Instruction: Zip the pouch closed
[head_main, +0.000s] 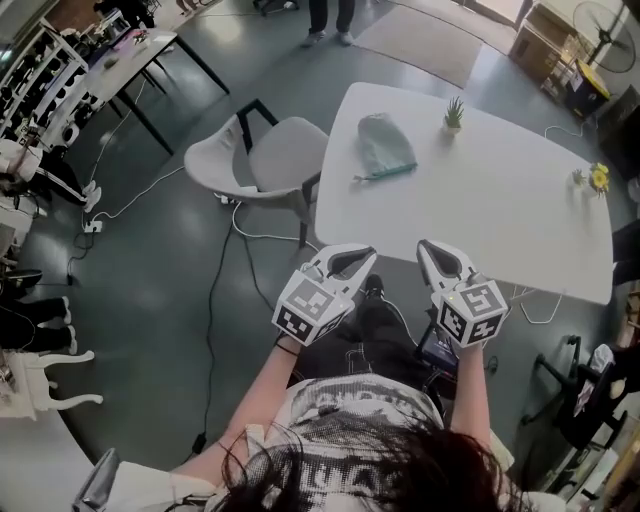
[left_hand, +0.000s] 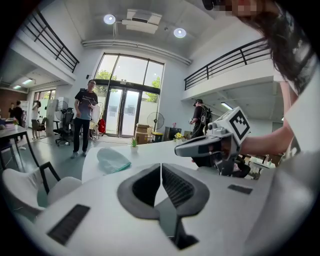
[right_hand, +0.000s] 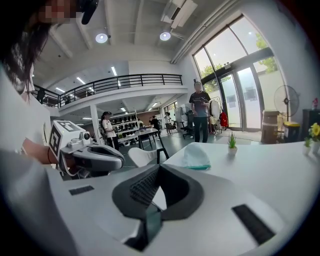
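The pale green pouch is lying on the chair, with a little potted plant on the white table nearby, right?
Not quite. The pouch lies on the white table, not on the chair, as the head view shows. The little potted plant does stand on that table nearby.

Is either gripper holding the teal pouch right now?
No, the teal pouch lies untouched on the white table, beyond the left gripper and right gripper, whose jaws are shut on nothing.

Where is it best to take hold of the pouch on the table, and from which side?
The pouch lies flat with its straight zipper edge toward the person. Likely pinch that edge, coming from the near side; the rounded far end offers less to grip.
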